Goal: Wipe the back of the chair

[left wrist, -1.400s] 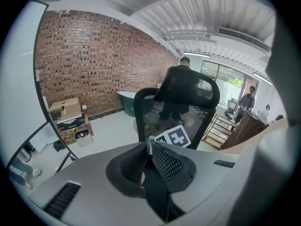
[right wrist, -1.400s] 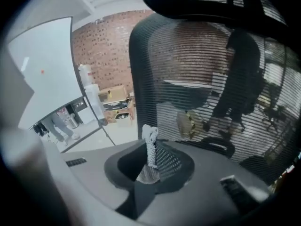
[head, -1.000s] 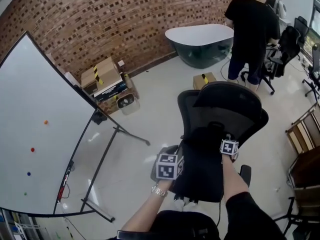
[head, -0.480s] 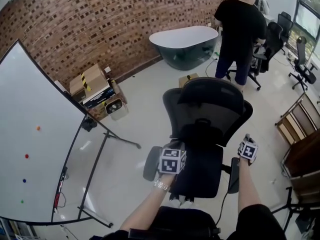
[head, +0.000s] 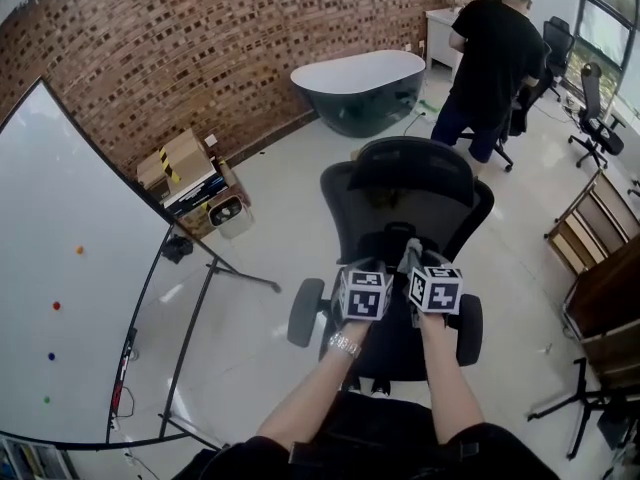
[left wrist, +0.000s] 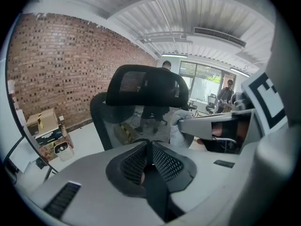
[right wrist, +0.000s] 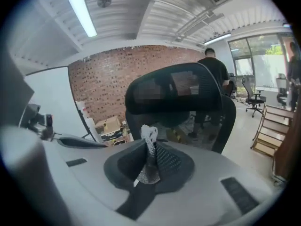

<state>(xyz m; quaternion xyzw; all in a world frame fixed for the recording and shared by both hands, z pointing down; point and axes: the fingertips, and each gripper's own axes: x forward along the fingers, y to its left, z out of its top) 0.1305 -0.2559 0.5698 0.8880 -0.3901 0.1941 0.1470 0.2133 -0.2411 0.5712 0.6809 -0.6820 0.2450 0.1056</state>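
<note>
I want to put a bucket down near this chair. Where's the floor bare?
Bare floor lies between the chair and the whiteboard, and between the chair and the bathtub. Right of the chair, a strip runs to the wooden shelves. Crowded: the boxes by the brick wall, and around the person.

From here, my left gripper and right gripper are smooth grey shells with dark slots and black, mesh-dimpled pads. At the head view's centre each carries a white cube printed with black square markers. A metal watch circles my left wrist, and dark sleeves fill the bottom edge.
</note>
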